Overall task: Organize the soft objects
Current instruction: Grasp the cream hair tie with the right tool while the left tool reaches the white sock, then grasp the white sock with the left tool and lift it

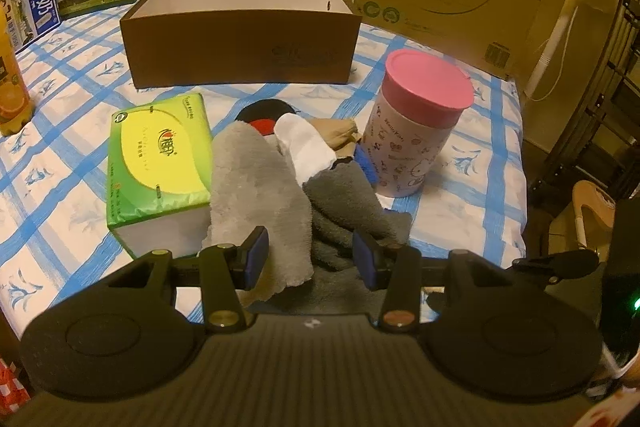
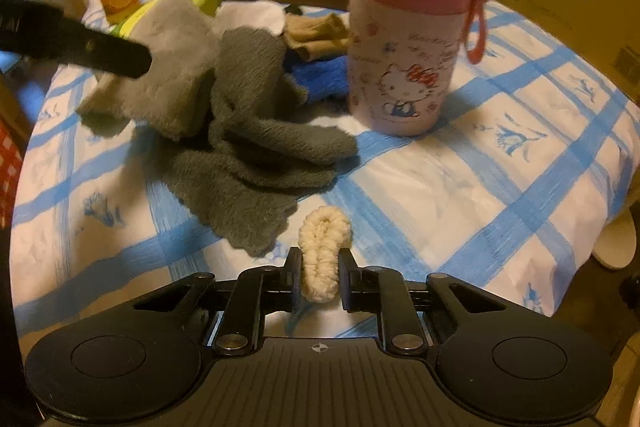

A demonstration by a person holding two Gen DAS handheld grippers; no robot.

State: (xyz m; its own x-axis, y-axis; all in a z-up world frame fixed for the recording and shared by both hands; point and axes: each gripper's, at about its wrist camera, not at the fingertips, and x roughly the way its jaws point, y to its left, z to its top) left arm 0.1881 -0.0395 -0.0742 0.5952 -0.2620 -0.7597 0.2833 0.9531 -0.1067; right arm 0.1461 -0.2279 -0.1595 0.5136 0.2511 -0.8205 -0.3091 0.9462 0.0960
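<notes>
1. Right wrist view: my right tool [image 2: 320, 277] squeezes a cream fuzzy scrunchie [image 2: 323, 251] lying on the blue-checked table [image 2: 460, 195].
2. Just beside it lies a dark grey towel [image 2: 248, 163].
3. Left wrist view: my left tool [image 1: 310, 259] stands apart over a light grey towel [image 1: 256, 195], not pinching it.
4. A brown box [image 1: 240, 55] sits behind the pile.

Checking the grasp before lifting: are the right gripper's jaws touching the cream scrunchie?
Touching. The right wrist view shows the right gripper with both jaws pressed against the cream scrunchie.

towels [image 1: 260, 187] between tissue pack [image 1: 160, 163], canister [image 1: 416, 131]
</notes>
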